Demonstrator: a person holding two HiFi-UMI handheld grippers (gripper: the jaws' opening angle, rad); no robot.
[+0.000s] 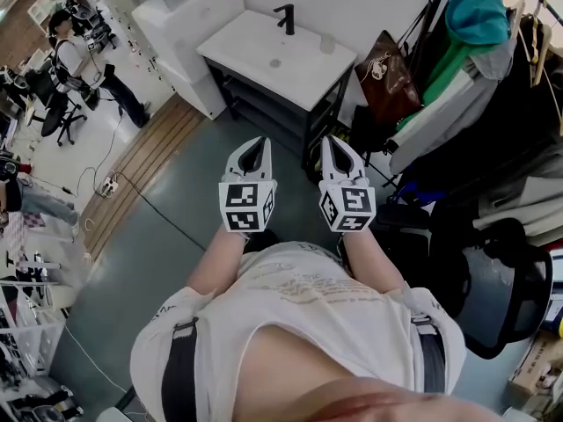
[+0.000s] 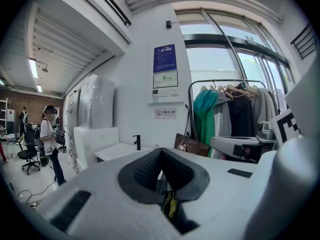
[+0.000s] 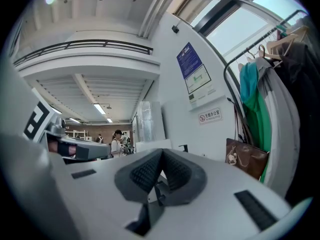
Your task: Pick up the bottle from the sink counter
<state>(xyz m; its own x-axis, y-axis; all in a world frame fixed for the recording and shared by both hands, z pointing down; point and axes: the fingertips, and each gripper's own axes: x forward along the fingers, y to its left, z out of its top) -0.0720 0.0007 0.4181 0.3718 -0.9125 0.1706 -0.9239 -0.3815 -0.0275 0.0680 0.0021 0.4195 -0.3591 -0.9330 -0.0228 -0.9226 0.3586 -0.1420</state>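
The sink counter (image 1: 264, 47) stands ahead at the top of the head view, white-topped, with a black faucet (image 1: 286, 18) at its back. A small pale translucent bottle (image 1: 327, 44) stands on the counter to the right of the faucet. My left gripper (image 1: 260, 142) and right gripper (image 1: 332, 142) are side by side in front of my chest, over the grey floor and well short of the counter. Both are shut with nothing between the jaws, as the left gripper view (image 2: 161, 150) and right gripper view (image 3: 161, 152) confirm. The faucet (image 2: 137, 142) shows small in the left gripper view.
A brown bag (image 1: 387, 77) leans beside the counter's right end. A clothes rack with teal and green garments (image 1: 471, 20) fills the right. A black office chair (image 1: 501, 288) is close on my right. A white cabinet (image 1: 185, 29) stands left of the counter. A person (image 1: 75, 60) stands far left.
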